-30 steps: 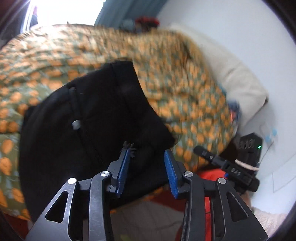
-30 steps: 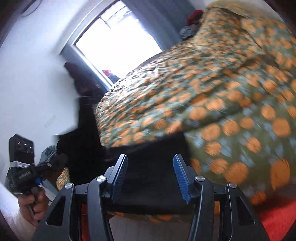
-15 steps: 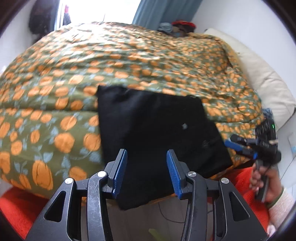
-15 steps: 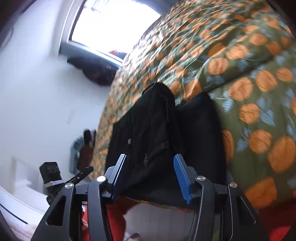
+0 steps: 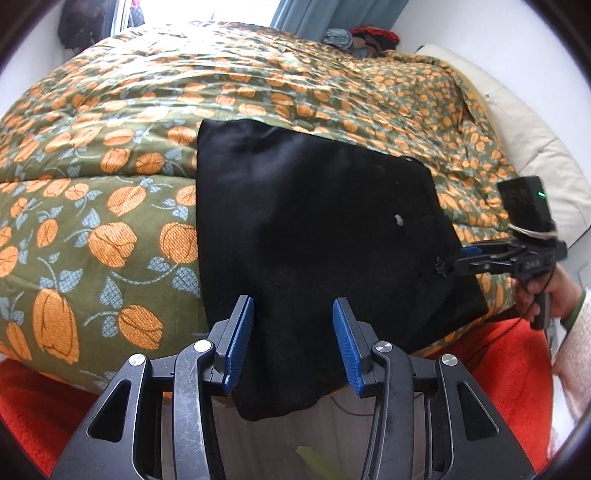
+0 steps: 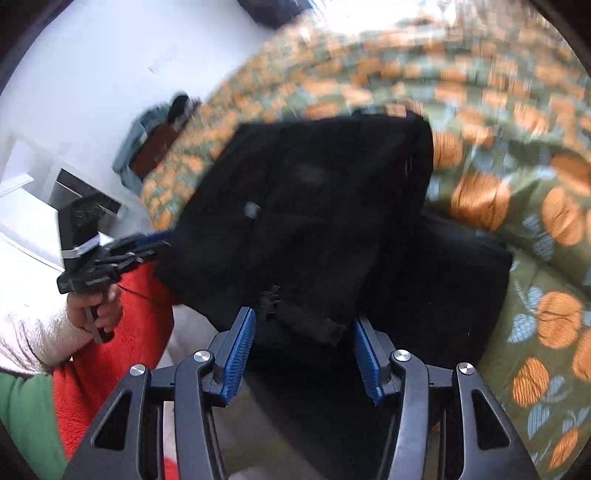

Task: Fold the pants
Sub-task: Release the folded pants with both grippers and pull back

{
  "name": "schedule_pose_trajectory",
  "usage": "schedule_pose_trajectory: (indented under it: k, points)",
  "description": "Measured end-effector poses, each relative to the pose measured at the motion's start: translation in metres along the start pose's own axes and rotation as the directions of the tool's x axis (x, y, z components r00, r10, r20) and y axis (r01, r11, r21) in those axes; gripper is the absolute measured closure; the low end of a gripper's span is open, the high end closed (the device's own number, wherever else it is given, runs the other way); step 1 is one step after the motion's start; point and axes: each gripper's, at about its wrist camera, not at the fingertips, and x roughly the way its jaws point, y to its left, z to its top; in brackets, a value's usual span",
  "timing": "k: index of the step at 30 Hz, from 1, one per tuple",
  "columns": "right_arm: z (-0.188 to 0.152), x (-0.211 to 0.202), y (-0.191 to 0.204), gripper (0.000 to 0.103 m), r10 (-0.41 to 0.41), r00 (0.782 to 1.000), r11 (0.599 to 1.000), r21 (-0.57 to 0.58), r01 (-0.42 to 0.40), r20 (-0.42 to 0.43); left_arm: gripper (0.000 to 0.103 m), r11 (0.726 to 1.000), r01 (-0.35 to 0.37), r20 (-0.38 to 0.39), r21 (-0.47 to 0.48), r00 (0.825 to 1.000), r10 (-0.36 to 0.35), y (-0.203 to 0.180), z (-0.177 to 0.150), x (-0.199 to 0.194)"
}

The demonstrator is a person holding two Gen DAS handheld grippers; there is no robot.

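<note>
Since a second ago both views have swung from the room down onto the pants (image 5: pixel 314 229), which went from a bunched heap to a flat black slab. The left gripper (image 5: pixel 293 343) has its blue pads parted about midway; black cloth shows between them, but the pads do not press on it, so it holds nothing. The right gripper (image 6: pixel 304 350) is the same: jaws half apart, a thick folded edge in the gap, no squeeze visible, though that view is blurred.

Beyond the left jaws, the pants lie folded near the bed's near edge, one corner drooping over it at 6 o'clock toward the floor. At 3 o'clock in the left view the other gripper reaches the fold's corner, by a small tassel (image 5: pixel 441 267). A pale button (image 5: pixel 399 220) sits at about 2 o'clock. My guess is both tools rest at the near edge to square the bundle or start another fold.

Further out, the quilt (image 5: pixel 110 192) with orange flowers spreads from 9 to 1 o'clock. A cream pillow (image 5: pixel 532 147) lies at 2 o'clock, curtains (image 5: pixel 332 18) at 12.
</note>
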Motion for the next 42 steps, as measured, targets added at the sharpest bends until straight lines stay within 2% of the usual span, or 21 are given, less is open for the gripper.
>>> schedule_pose_trajectory:
  k: [3, 4, 7, 10, 13, 16, 19, 20, 22, 24, 25, 27, 29, 32, 34, 36, 37, 39, 40, 41, 42]
  points:
    - [0.003, 0.009, -0.004, 0.054, 0.053, 0.998, 0.998, 0.039, -0.052, -0.025, 0.058, 1.0, -0.011, -0.002, -0.006, 1.0, 0.011, 0.002, 0.001, 0.001]
    - [0.003, 0.005, 0.002, 0.076, 0.036, 0.999, 0.999, 0.025, -0.035, -0.022, 0.058, 1.0, -0.011, -0.004, -0.012, 1.0, 0.011, 0.003, 0.002, -0.002]
    - [0.009, -0.01, 0.02, 0.082, -0.006, 1.0, 1.0, 0.012, 0.006, 0.019, 0.058, 0.999, 0.008, 0.011, -0.048, 1.0, -0.007, 0.01, 0.008, -0.017]
    - [0.006, -0.05, 0.04, 0.086, 0.036, 0.992, 0.999, 0.031, -0.04, 0.122, 0.058, 0.998, 0.024, 0.059, -0.054, 0.998, -0.021, 0.009, 0.018, -0.04]
    - [-0.011, -0.087, 0.055, 0.087, 0.074, 0.978, 0.994, 0.067, -0.088, 0.193, 0.056, 0.999, 0.042, 0.097, -0.023, 0.995, -0.039, -0.001, 0.027, -0.06]
    - [-0.043, -0.094, 0.039, 0.087, 0.043, 0.982, 0.981, 0.18, -0.077, 0.184, 0.047, 0.998, 0.054, 0.095, 0.014, 0.994, -0.056, -0.014, 0.028, -0.06]
    - [-0.075, -0.063, 0.011, 0.086, -0.094, 0.991, 0.947, 0.316, 0.06, 0.092, 0.045, 0.997, 0.039, 0.005, 0.062, 0.999, -0.039, -0.027, 0.02, -0.03]
    - [-0.083, -0.051, 0.002, 0.079, -0.137, 0.988, 0.934, 0.342, 0.107, 0.067, 0.045, 0.997, 0.026, -0.046, 0.079, 0.999, -0.022, -0.031, 0.016, -0.017]
    - [-0.091, -0.042, -0.005, 0.076, -0.141, 0.986, 0.922, 0.376, 0.097, 0.091, 0.05, 0.991, -0.028, -0.143, 0.131, 0.989, 0.047, -0.035, 0.007, 0.014]
    - [-0.089, -0.059, 0.003, 0.069, -0.186, 0.973, 0.92, 0.371, 0.125, 0.133, 0.055, 0.988, -0.075, -0.13, 0.131, 0.987, 0.092, -0.035, 0.007, 0.01]
    - [-0.088, -0.068, 0.01, 0.068, -0.223, 0.962, 0.922, 0.355, 0.156, 0.156, 0.051, 0.992, -0.057, -0.112, 0.109, 0.991, 0.069, -0.034, 0.01, 0.002]
    - [-0.081, -0.099, 0.035, 0.068, -0.303, 0.918, 0.929, 0.293, 0.225, 0.255, 0.038, 0.997, -0.023, -0.06, 0.067, 0.998, 0.027, -0.031, 0.017, -0.012]
    - [-0.069, -0.115, 0.055, 0.068, -0.292, 0.894, 0.948, 0.226, 0.224, 0.34, 0.033, 0.996, -0.056, -0.025, 0.07, 0.998, 0.058, -0.031, 0.024, -0.016]
    - [-0.059, -0.102, 0.057, 0.068, -0.239, 0.909, 0.967, 0.171, 0.19, 0.343, 0.033, 0.993, -0.08, -0.068, 0.088, 0.994, 0.086, -0.034, 0.025, 0.002]
    - [-0.057, -0.074, 0.038, 0.068, -0.279, 0.918, 0.952, 0.203, 0.227, 0.281, 0.032, 0.985, -0.105, -0.143, 0.138, 0.982, 0.125, -0.04, 0.017, 0.026]
    - [-0.064, -0.05, 0.014, 0.073, -0.366, 0.913, 0.913, 0.26, 0.315, 0.179, 0.033, 0.967, -0.155, -0.143, 0.202, 0.972, 0.186, -0.046, 0.01, 0.029]
    - [-0.072, -0.057, 0.012, 0.073, -0.354, 0.911, 0.915, 0.279, 0.291, 0.213, 0.032, 0.967, -0.154, -0.126, 0.204, 0.975, 0.182, -0.046, 0.01, 0.02]
    - [-0.082, -0.081, 0.02, 0.057, -0.326, 0.899, 0.923, 0.304, 0.235, 0.293, 0.026, 0.98, -0.117, -0.104, 0.158, 0.985, 0.135, -0.038, 0.013, 0.003]
    - [-0.088, -0.092, 0.02, 0.031, -0.329, 0.891, 0.922, 0.311, 0.231, 0.314, 0.019, 0.988, -0.096, -0.087, 0.117, 0.99, 0.107, -0.027, 0.016, -0.005]
    - [-0.092, -0.099, 0.022, 0.014, -0.338, 0.882, 0.92, 0.312, 0.237, 0.328, 0.017, 0.992, -0.09, -0.076, 0.088, 0.992, 0.096, -0.017, 0.019, -0.009]
    - [-0.096, -0.106, 0.02, 0.014, -0.342, 0.878, 0.92, 0.308, 0.241, 0.334, 0.017, 0.995, -0.095, -0.075, 0.04, 0.992, 0.098, -0.001, 0.023, -0.008]
